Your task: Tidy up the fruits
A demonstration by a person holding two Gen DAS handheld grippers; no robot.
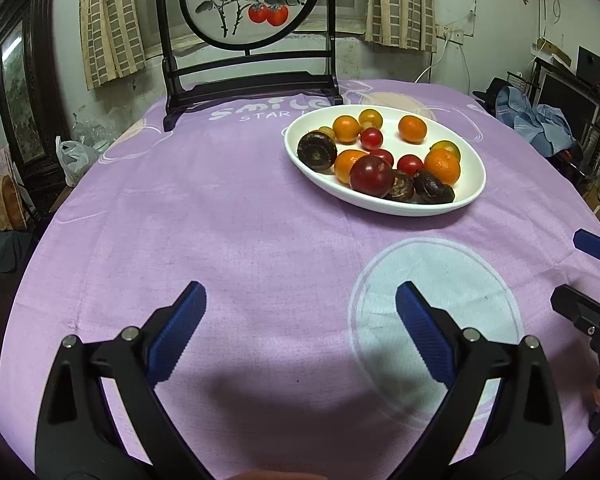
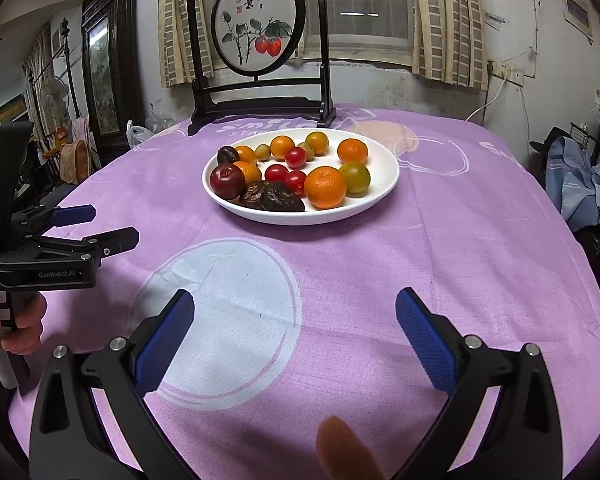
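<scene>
Fruit: all of it sits together on the white plate (image 2: 384,184), toward the far side of the surface (image 2: 420,280); none lies loose on the purple cloth.
Mix: oranges (image 2: 325,187), cherry tomatoes (image 2: 295,157), a dark red plum (image 2: 227,181) and dark brown wrinkled pieces (image 2: 278,199) lie jumbled, several touching.
Left tongs (image 1: 300,328): spread wide, holding nothing, low over the cloth and well short of the plate.
Right tongs (image 2: 296,332): also spread wide and empty, nearer the pale circle printed on the cloth.
Stage: this fits fruit gathered and done, or fruit waiting to be sorted by kind; you cannot settle which from here.
If you reach in: come from above at a piece with free sides, like the orange at the near rim, so neighbours don't roll.
Grip: close gently on the tomatoes; they look soft.
</scene>
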